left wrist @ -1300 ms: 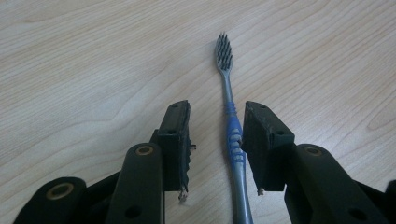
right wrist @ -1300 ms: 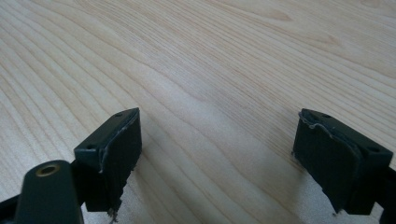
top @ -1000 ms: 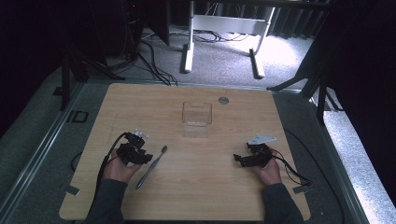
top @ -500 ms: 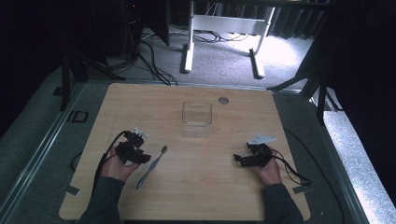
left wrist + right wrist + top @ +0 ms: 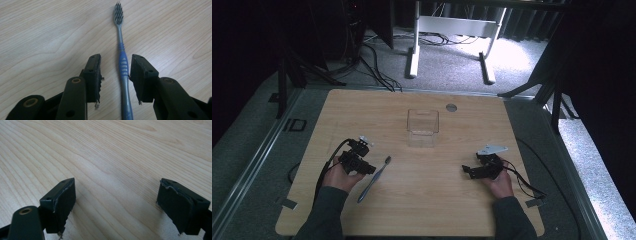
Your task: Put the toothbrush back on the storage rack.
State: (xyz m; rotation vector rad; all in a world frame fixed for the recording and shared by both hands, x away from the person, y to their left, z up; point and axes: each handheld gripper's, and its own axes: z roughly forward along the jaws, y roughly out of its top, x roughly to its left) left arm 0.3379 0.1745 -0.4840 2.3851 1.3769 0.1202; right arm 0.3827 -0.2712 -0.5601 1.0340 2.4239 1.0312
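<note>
The toothbrush point(image 5: 374, 178) lies flat on the wooden table point(image 5: 362, 110), in its near-left part, with its bristled head pointing away toward the clear plastic box point(image 5: 422, 127) that stands near the table's middle. Bare wood surrounds the brush on all sides, and it lies well in from the table's left and near edges. In the left gripper view the handle point(image 5: 124, 65) runs up between the two black jaws, which stand apart on either side of it; the right jaw looks very close to the blue grip, though contact cannot be told. The left gripper point(image 5: 357, 161) sits low over the handle, held by a hand coming from the near edge. The right gripper point(image 5: 480, 169) rests low over bare wood at the right, jaws wide apart and empty.
</note>
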